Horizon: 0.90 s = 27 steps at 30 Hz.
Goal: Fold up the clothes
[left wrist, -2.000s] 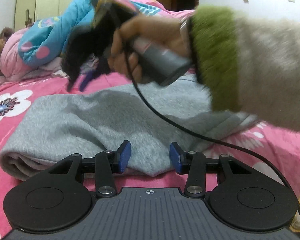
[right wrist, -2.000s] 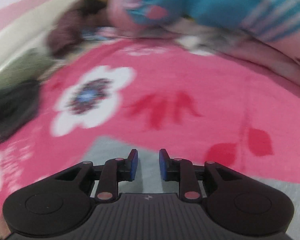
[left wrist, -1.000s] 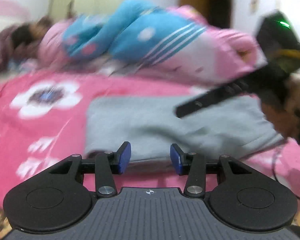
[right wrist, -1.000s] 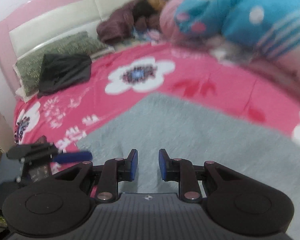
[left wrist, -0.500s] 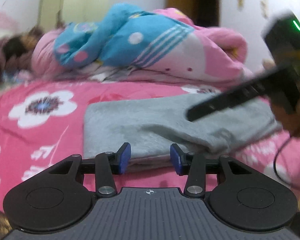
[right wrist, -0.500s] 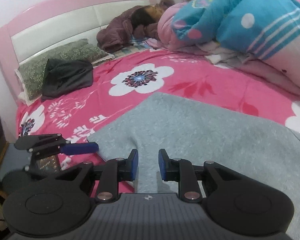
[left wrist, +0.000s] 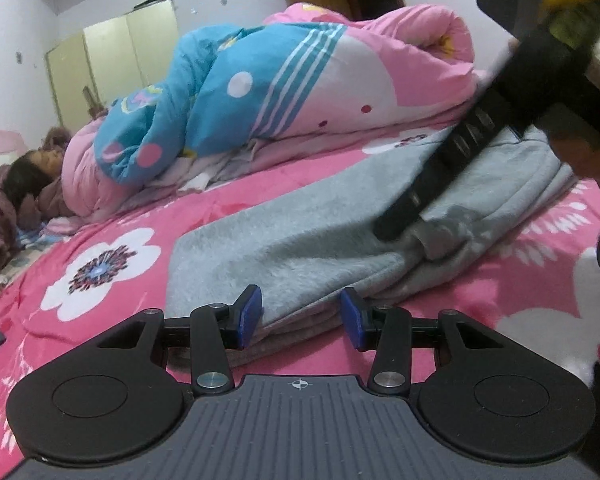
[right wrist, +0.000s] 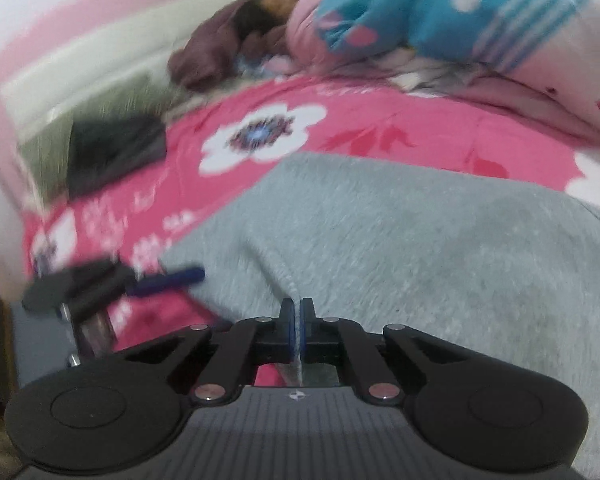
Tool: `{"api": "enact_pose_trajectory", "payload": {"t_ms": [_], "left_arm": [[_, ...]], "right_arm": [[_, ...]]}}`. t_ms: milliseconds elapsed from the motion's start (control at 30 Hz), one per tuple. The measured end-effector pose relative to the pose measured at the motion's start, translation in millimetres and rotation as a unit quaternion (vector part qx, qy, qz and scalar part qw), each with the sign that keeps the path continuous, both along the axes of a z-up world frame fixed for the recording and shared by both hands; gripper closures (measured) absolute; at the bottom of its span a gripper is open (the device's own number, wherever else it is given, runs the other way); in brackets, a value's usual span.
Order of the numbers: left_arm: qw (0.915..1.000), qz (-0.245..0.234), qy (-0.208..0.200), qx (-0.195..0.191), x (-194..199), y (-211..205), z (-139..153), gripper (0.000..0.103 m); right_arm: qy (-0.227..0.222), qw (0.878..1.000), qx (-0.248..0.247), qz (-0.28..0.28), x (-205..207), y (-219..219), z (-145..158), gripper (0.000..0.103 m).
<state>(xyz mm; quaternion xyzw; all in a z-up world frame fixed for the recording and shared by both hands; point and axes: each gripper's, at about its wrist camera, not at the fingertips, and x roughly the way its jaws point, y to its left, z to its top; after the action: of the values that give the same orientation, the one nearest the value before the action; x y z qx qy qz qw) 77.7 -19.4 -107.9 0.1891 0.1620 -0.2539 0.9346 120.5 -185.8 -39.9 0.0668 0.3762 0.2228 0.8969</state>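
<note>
Since a moment ago the right gripper (right wrist: 297, 326) has pressed its fingers together, pinching a ridge of the grey garment (right wrist: 420, 248) on the bed (right wrist: 380, 136); the left gripper (left wrist: 299, 316) keeps its fingers spread at the garment's folded edge; no writing readable.

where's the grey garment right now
The grey garment lies folded on the pink flowered bedspread, in front of the rolled pink and blue quilt; the right gripper pinches its near edge.

Soft, even indoor light, no hard shadows. The left wrist view is mostly sharp; the right wrist view is smeared, probably by motion. Fisheye bending curves both pictures' edges.
</note>
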Motion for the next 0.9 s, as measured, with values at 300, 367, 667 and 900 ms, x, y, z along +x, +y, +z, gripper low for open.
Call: {"api": "enact_pose_trajectory", "payload": {"t_ms": [300, 367, 667, 900], "left_arm": [[0.9999, 0.010, -0.009, -0.008, 8.3, -6.8, 1.6, 0.064], [0.9998, 0.015, -0.010, -0.013, 11.3, -7.0, 2.7, 0.066], [0.9997, 0.005, -0.024, -0.001, 8.4, -16.8, 0.3, 0.068], [0.9987, 0.025, -0.021, -0.038, 15.9, -12.1, 6.6, 0.089]], "right_arm": [[0.001, 0.997, 0.080, -0.011, -2.7, -14.6, 6.4, 0.102], [0.001, 0.996, 0.090, -0.014, -1.7, -16.4, 7.2, 0.102], [0.002, 0.993, 0.117, -0.023, 0.3, -23.0, 4.7, 0.101], [-0.007, 0.992, 0.126, -0.021, -2.2, -24.7, 3.8, 0.101]]}}
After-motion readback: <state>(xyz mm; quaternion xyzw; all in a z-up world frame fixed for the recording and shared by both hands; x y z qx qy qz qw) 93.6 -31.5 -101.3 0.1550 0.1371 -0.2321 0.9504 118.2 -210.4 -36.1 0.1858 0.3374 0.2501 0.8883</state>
